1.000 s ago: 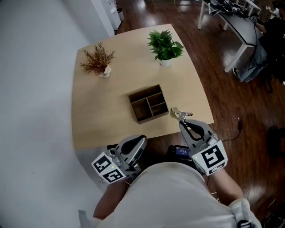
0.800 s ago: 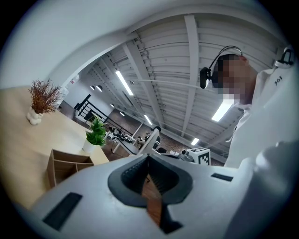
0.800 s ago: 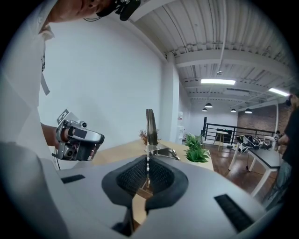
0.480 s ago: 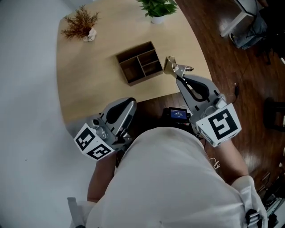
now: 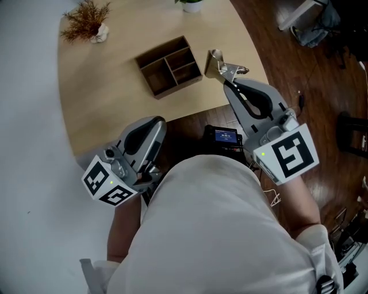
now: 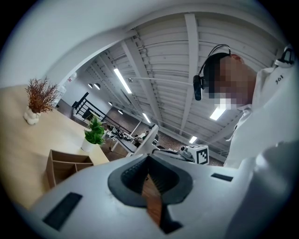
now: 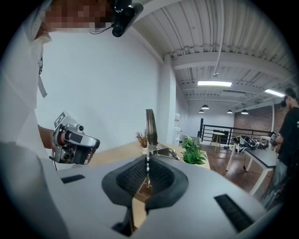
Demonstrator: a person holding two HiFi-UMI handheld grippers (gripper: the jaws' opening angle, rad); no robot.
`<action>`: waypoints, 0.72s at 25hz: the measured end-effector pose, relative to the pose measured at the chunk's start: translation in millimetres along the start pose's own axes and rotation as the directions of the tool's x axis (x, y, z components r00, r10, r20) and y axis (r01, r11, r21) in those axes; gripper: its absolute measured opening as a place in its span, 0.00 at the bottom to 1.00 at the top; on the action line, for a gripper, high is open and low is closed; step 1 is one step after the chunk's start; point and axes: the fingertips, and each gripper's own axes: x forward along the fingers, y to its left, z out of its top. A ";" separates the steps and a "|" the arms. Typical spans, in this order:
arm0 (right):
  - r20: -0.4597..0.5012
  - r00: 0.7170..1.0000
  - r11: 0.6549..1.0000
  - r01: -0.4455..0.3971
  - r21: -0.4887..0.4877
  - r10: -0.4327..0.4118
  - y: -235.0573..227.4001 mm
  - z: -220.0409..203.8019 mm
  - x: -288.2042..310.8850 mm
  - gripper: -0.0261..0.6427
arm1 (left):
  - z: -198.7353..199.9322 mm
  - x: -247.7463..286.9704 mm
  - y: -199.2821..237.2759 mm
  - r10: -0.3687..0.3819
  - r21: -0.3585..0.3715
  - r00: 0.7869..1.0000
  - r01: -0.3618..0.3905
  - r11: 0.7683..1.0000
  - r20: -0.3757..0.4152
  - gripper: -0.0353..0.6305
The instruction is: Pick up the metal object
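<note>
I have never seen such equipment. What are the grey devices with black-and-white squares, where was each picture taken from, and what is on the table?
No robot: a person holds a two-jaw tool, a gripper, in each hand; the patterned cubes belong to them. The head view comes from a camera on the person's head, looking down. Each gripper view comes from a camera on that tool, looking along its jaws. The right gripper is shut on a bent metal piece near the table edge. The left gripper is shut and empty. On the table stand a wooden box with compartments, a dried plant and a green plant.
</note>
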 end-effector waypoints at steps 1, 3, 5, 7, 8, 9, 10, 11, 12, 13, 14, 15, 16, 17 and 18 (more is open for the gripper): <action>-0.004 1.000 1.000 0.002 -0.001 -0.002 0.4 -1.3 -0.5 0.05 | -1.5 -0.1 -0.8 -0.003 -0.001 1.000 0.003 1.000 -0.001 0.05; -0.010 1.000 1.000 0.007 -0.002 -0.007 2.1 -4.2 -1.3 0.05 | -4.4 -1.6 -1.9 -0.009 -0.002 1.000 0.009 1.000 -0.003 0.05; -0.009 1.000 1.000 0.006 -0.002 -0.006 2.7 -5.5 -0.6 0.05 | -4.9 -2.5 -1.9 -0.008 0.001 1.000 0.008 1.000 -0.002 0.05; -0.010 1.000 1.000 0.000 -0.001 0.000 -0.7 -4.8 1.2 0.05 | -2.5 -0.1 -0.9 -0.001 0.001 1.000 0.001 1.000 -0.003 0.05; -0.012 1.000 1.000 -0.003 0.000 0.003 -3.5 -4.2 3.1 0.05 | -0.7 2.0 0.6 0.003 0.001 1.000 -0.003 1.000 -0.003 0.05; -0.015 1.000 1.000 -0.006 0.001 0.006 -6.6 -3.7 6.0 0.05 | 1.1 4.3 3.0 0.006 0.000 1.000 -0.006 1.000 -0.003 0.05; -0.018 1.000 1.000 -0.008 0.002 0.008 -9.1 -3.5 9.2 0.05 | 2.3 6.3 5.7 0.008 -0.002 1.000 -0.008 1.000 -0.002 0.05; -0.021 1.000 1.000 -0.010 0.003 0.011 -10.7 -3.8 12.0 0.05 | 2.4 7.6 8.2 0.010 -0.005 1.000 -0.010 1.000 -0.003 0.05; -0.022 1.000 1.000 -0.013 0.004 0.013 -11.4 -4.5 14.2 0.05 | 1.8 8.1 10.2 0.013 -0.008 1.000 -0.013 1.000 -0.003 0.05; -0.024 1.000 1.000 -0.016 0.005 0.016 -11.6 -5.3 16.1 0.05 | 1.0 8.1 11.8 0.016 -0.011 1.000 -0.016 1.000 -0.004 0.05; -0.025 1.000 1.000 -0.019 0.005 0.019 -11.6 -6.0 17.6 0.05 | 0.4 7.7 12.8 0.020 -0.013 1.000 -0.020 1.000 -0.003 0.05; -0.025 0.999 1.000 -0.022 0.005 0.022 -11.7 -6.2 19.0 0.05 | 0.4 7.4 13.5 0.025 -0.014 1.000 -0.025 1.000 -0.002 0.05; -0.025 0.999 1.000 -0.025 0.004 0.025 -12.2 -5.8 20.3 0.05 | 0.9 7.3 13.8 0.029 -0.014 1.000 -0.029 0.999 0.000 0.05; -0.025 0.999 1.000 -0.028 0.003 0.028 -12.8 -5.1 21.6 0.05 | 1.6 7.3 14.1 0.033 -0.014 0.999 -0.033 0.999 0.002 0.05; -0.026 0.999 0.999 -0.032 0.000 0.032 -13.4 -4.6 23.3 0.05 | 2.0 7.2 14.7 0.037 -0.014 0.999 -0.037 0.999 0.003 0.05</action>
